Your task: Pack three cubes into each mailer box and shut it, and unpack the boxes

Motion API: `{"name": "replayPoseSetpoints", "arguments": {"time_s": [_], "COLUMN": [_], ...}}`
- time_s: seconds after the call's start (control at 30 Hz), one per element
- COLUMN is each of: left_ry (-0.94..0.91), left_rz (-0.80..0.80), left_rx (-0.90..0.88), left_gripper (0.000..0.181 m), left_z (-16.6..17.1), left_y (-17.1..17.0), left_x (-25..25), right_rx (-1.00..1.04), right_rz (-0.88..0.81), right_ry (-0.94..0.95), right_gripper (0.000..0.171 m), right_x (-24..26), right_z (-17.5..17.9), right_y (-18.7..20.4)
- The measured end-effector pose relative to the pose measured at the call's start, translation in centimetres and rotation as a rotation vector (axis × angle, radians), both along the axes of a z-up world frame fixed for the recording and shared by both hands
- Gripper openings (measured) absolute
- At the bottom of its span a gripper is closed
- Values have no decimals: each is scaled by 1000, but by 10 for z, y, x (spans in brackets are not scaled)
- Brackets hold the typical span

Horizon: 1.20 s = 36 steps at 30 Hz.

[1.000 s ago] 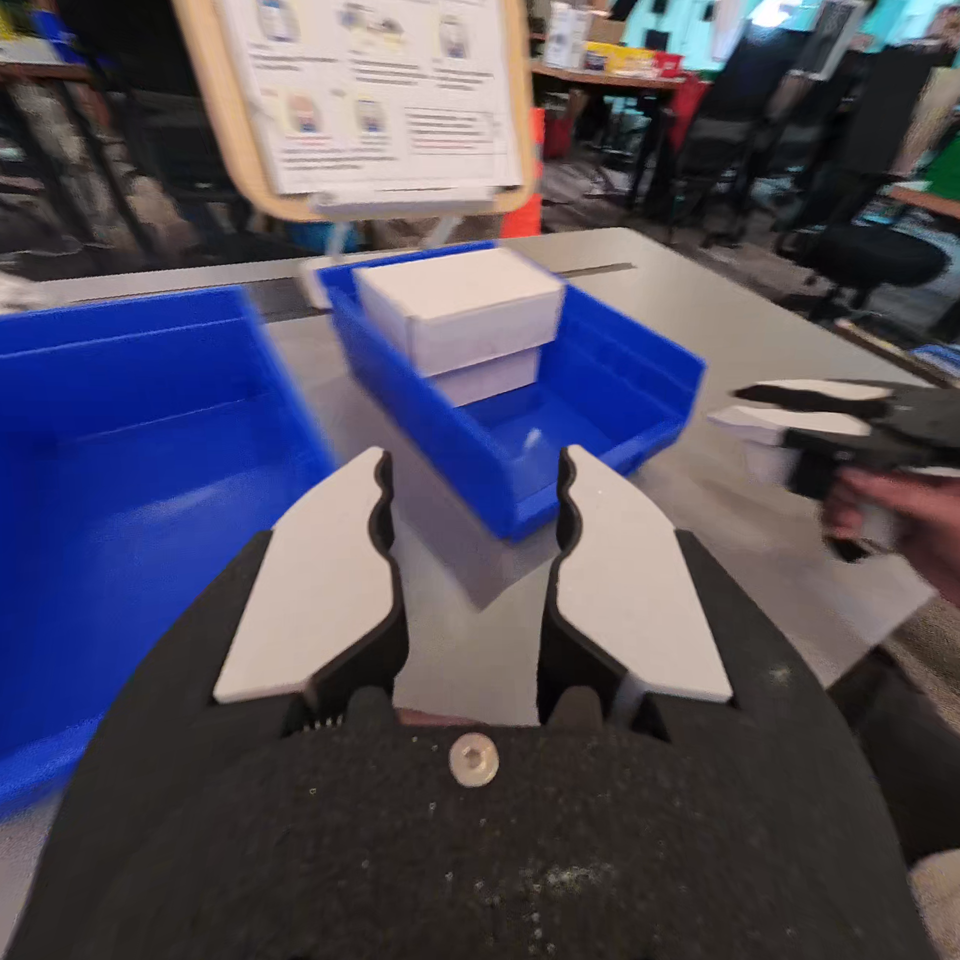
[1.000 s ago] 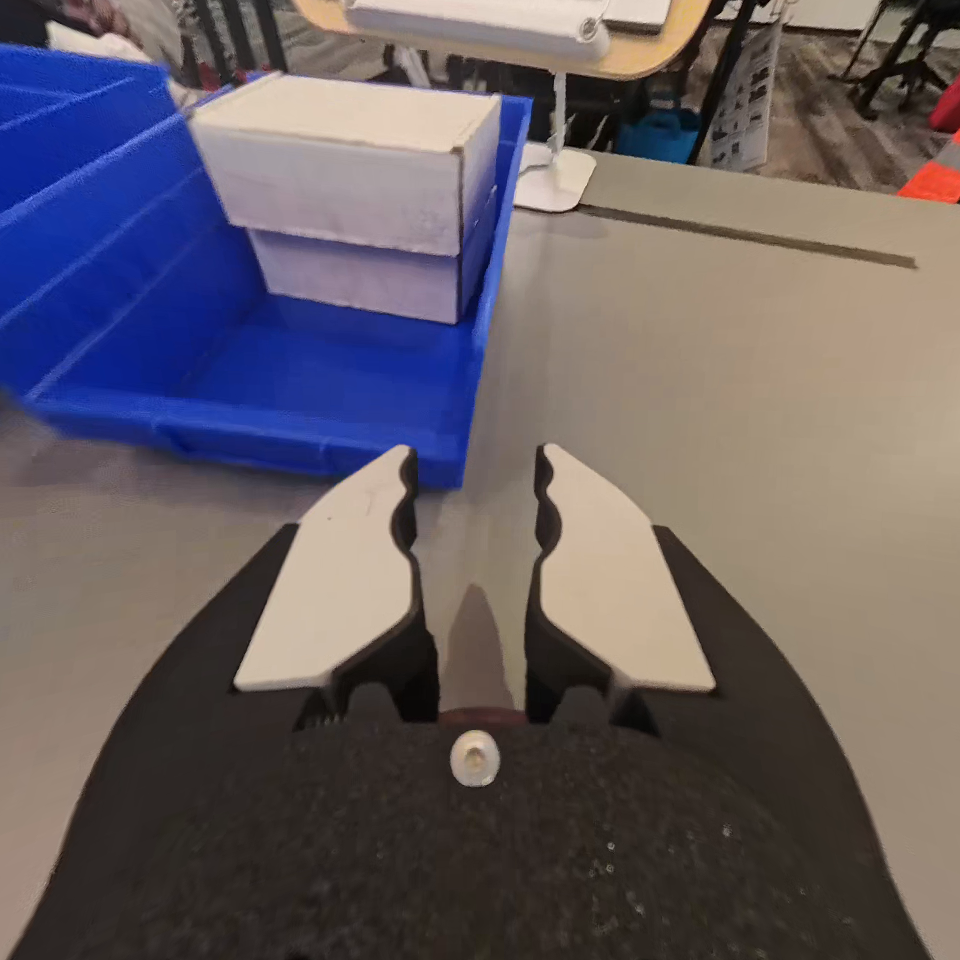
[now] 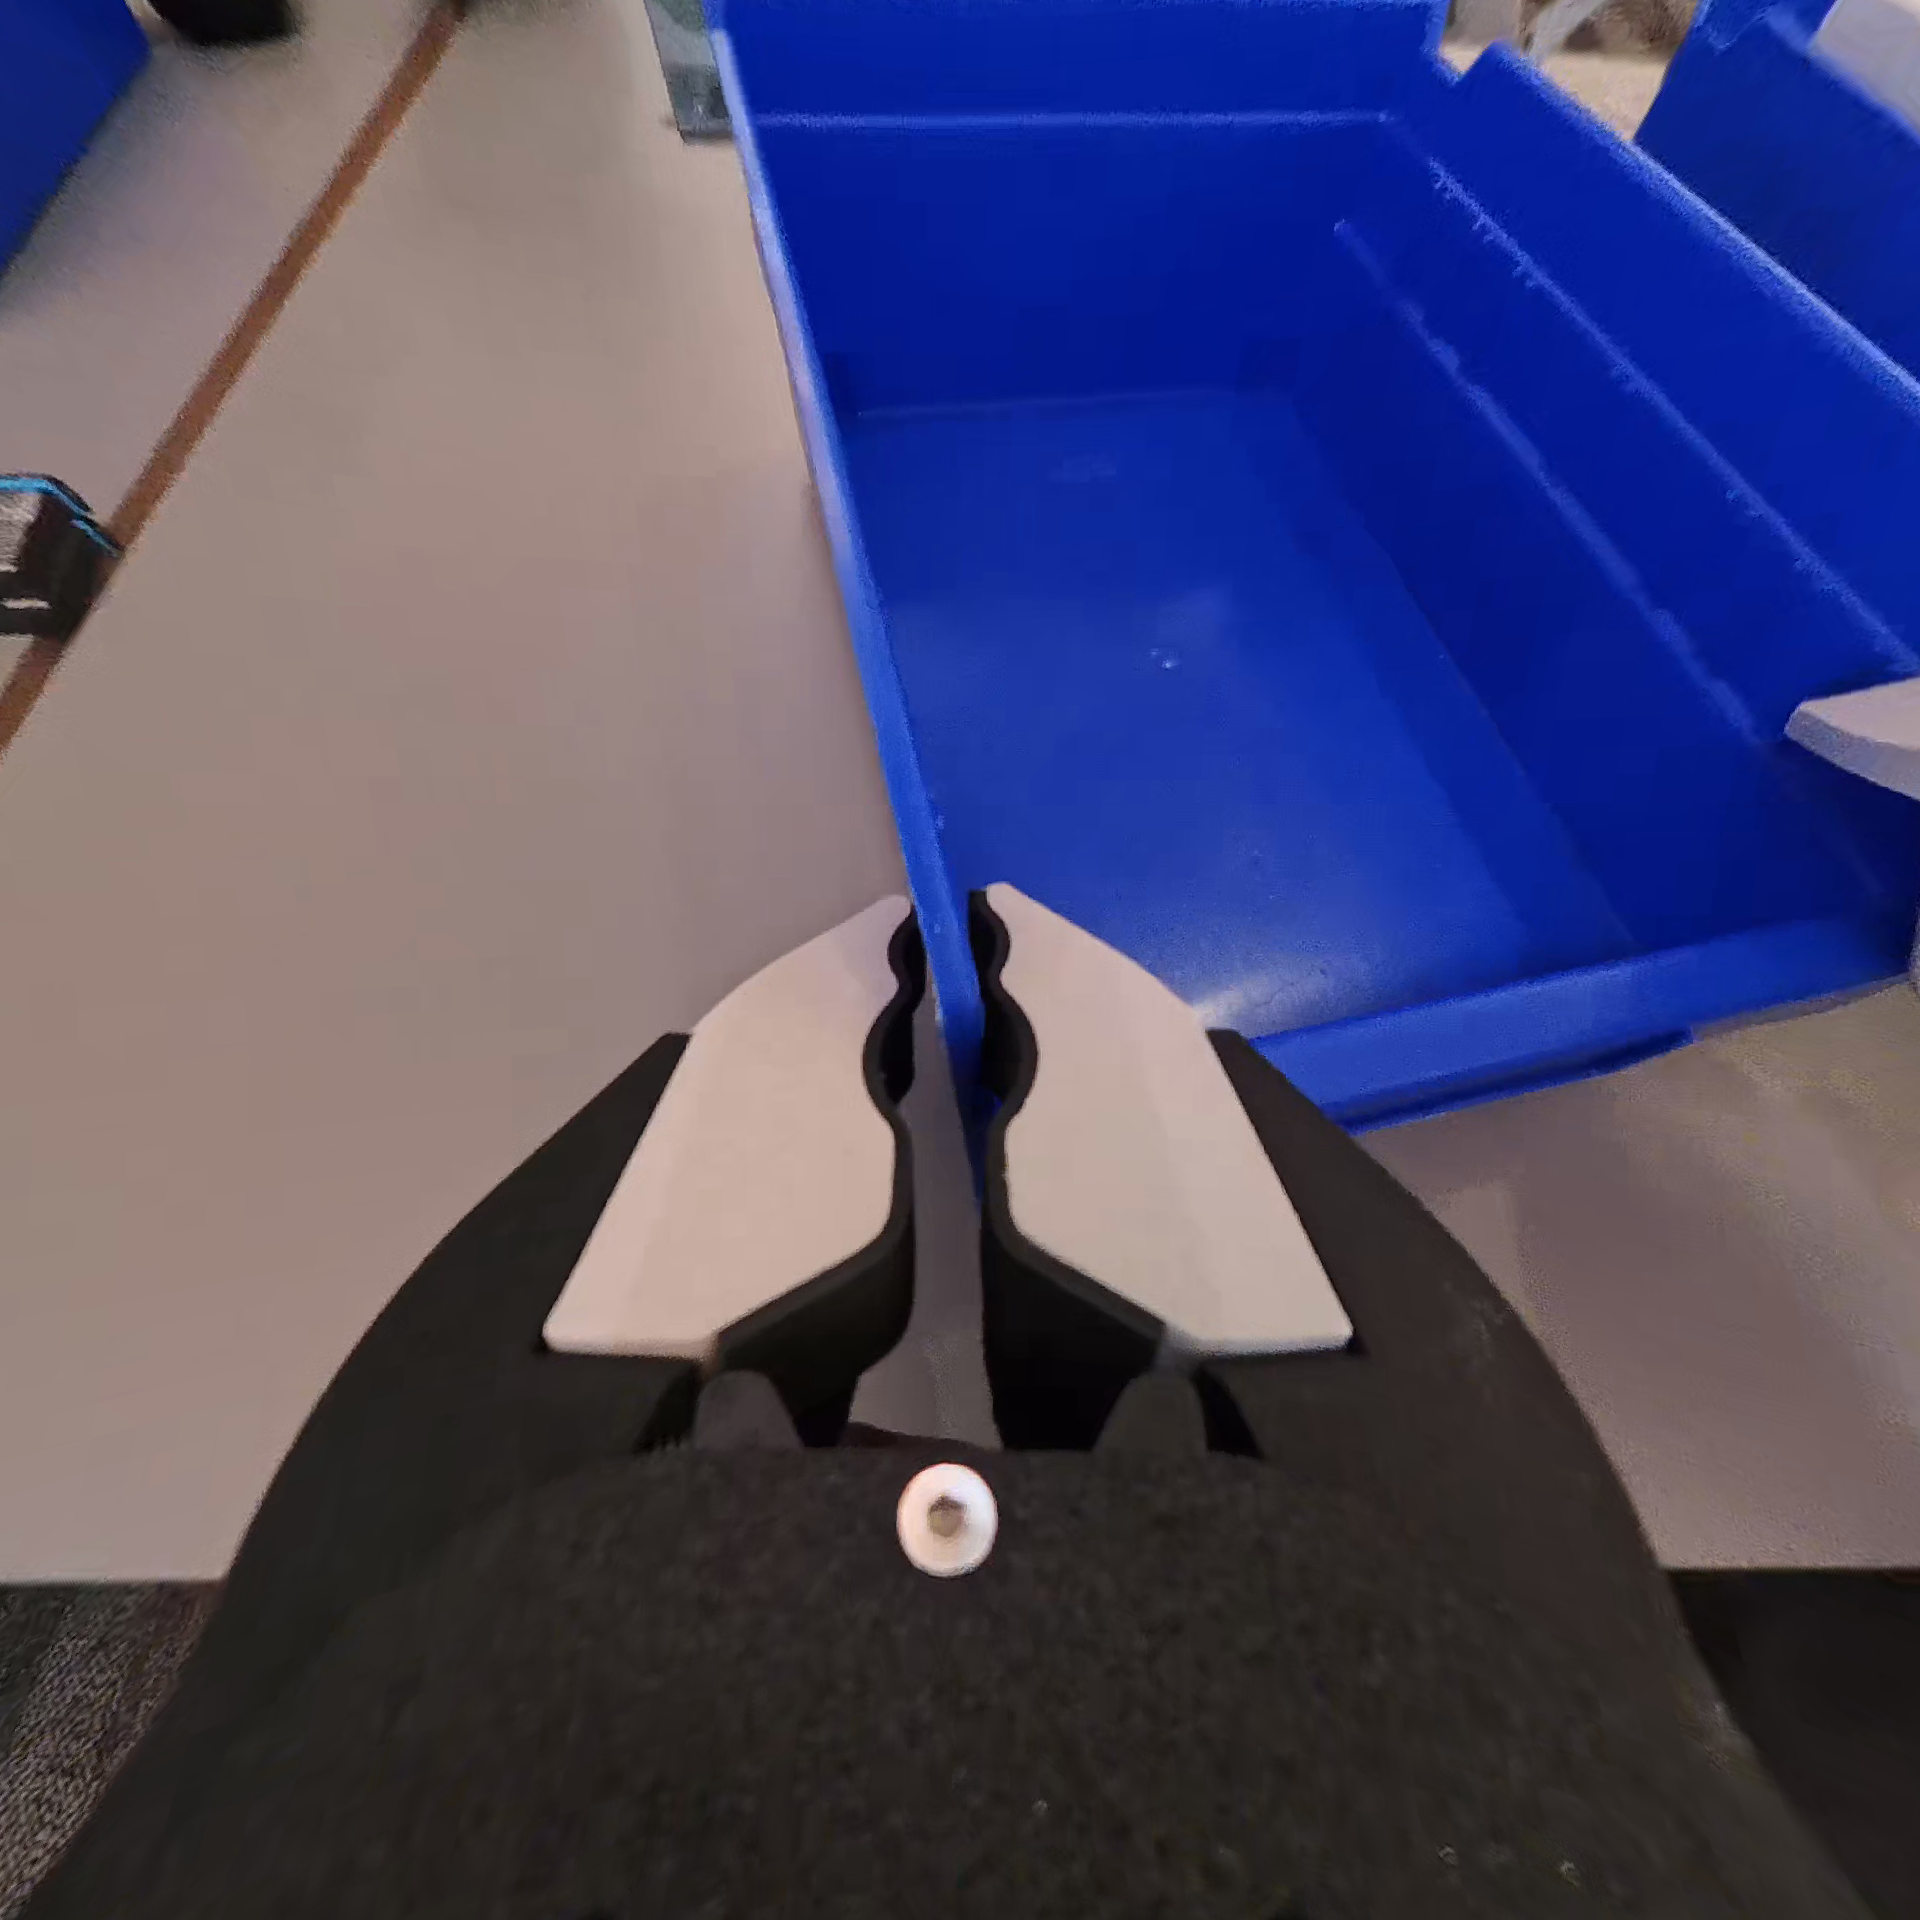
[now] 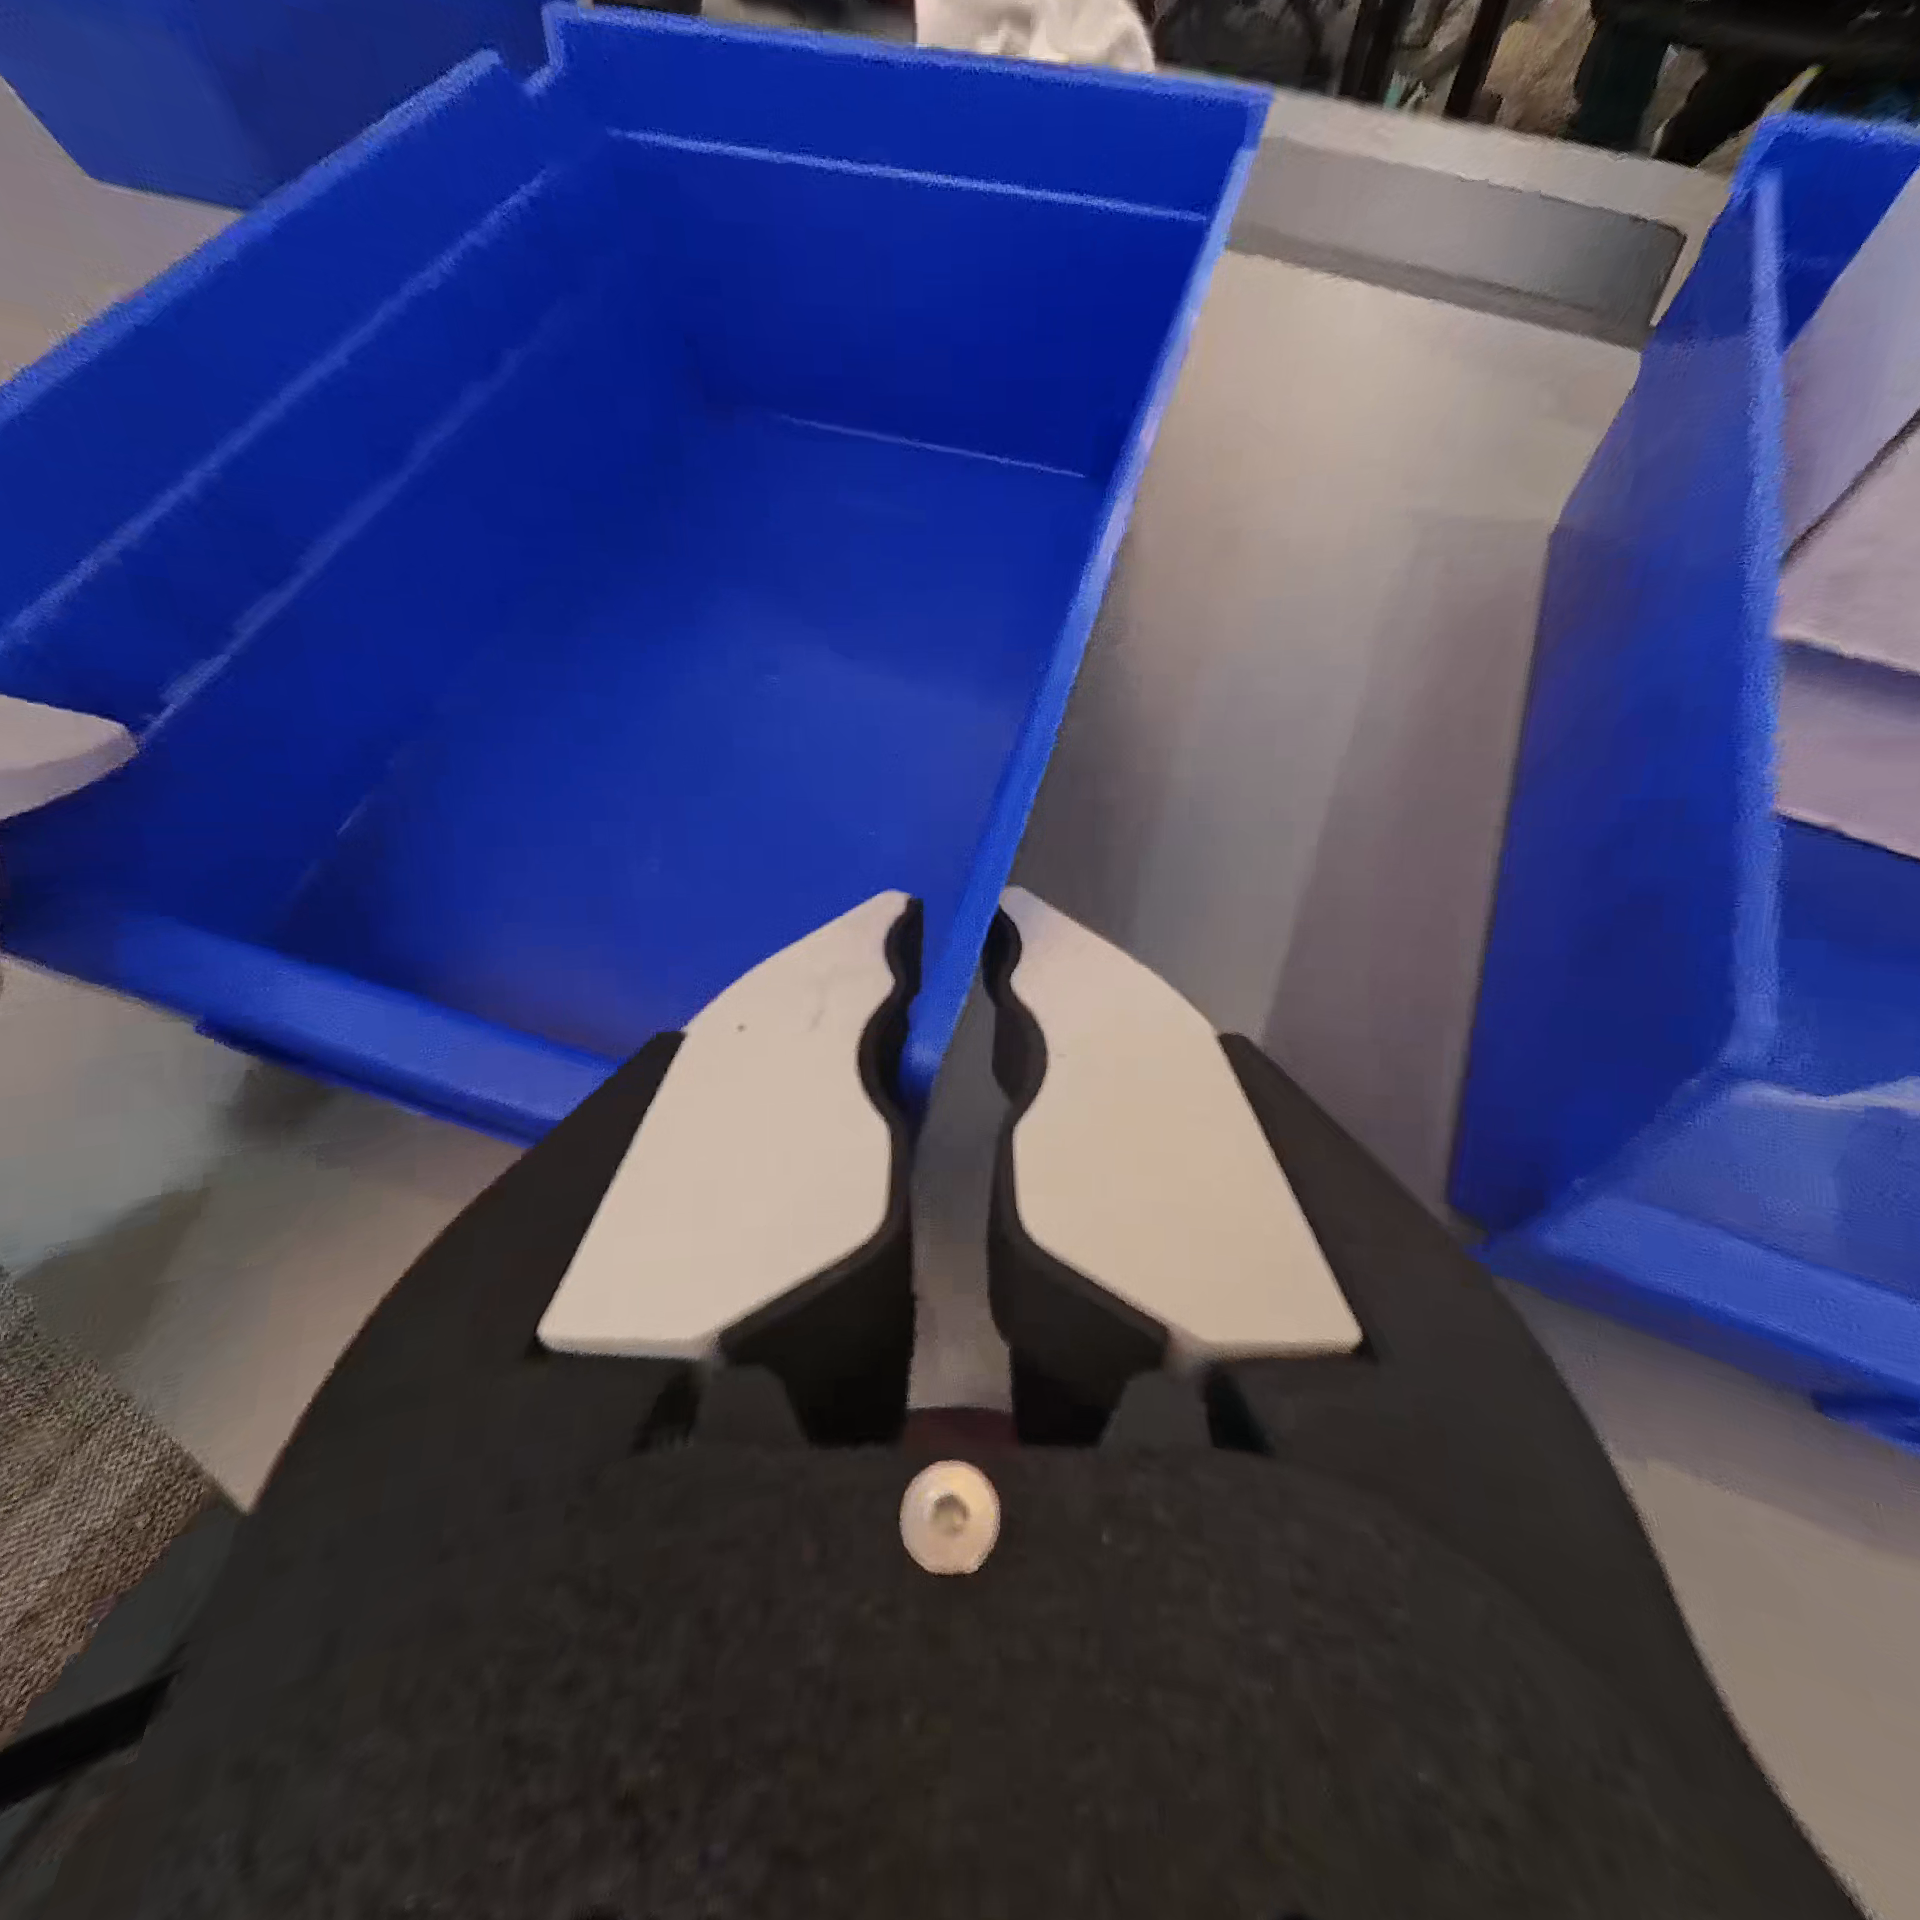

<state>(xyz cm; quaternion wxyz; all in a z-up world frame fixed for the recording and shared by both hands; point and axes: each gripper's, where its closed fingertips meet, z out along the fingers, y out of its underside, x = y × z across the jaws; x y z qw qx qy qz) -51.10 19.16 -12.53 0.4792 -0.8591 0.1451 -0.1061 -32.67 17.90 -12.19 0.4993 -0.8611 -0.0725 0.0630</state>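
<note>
An empty blue bin (image 3: 1195, 675) sits on the grey table in front of me. My left gripper (image 3: 940, 920) is shut on the bin's left side wall near its front corner. My right gripper (image 4: 956, 920) is shut on the same bin's (image 4: 675, 623) right side wall. Each view shows the tip of the other gripper at the far wall: the right gripper's tip in the left wrist view (image 3: 1860, 738), the left gripper's tip in the right wrist view (image 4: 57, 748). White mailer boxes (image 4: 1849, 707) lie in a second blue bin (image 4: 1642, 727) to the right. No cubes are in view.
A third blue bin (image 4: 260, 94) stands behind and to the left. A black device with a cyan edge (image 3: 42, 561) lies at the table's left side beside a brown strip (image 3: 260, 301). The table's front edge (image 3: 125, 1558) is just below my grippers. Tip to tip, the grippers are about 20 cm apart.
Both grippers were open near the bin with the white boxes. Now both have swung to the empty bin and shut on its opposite side walls.
</note>
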Motion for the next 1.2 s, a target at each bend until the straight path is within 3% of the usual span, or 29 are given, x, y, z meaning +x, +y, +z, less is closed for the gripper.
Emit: {"name": "replayPoseSetpoints", "arguments": {"time_s": [0.13,0.23,0.37,0.47,0.67,0.83,1.0,1.2], "left_ry": [108,143,109,112,137,125,95,-3], "left_rz": [12,-33,-169,-282,-449,-532,-578,-660], "left_rx": [145,266,343,379,333,205,88,57], "left_gripper": [4,6,8,8,6,8,9,22], "left_z": [54,102,152,169,144,61,4,-11], "left_y": [-2,0,2,0,-36,-87,-116,-132], "left_x": [21,69,175,273,469,579,622,627], "right_rx": [154,263,342,343,152,-28,-101,-143], "right_rz": [-34,-111,-246,-353,-546,-561,-562,-625], "right_ry": [-53,-85,-94,-148,-225,-32,-71,18], "right_gripper": [8,6,4,5,9,5,6,7], "right_x": [23,72,173,266,455,563,606,617], "right_z": [58,117,180,197,135,56,4,-16], "right_y": [-2,-2,-20,-45,-106,-158,-187,-186]}}
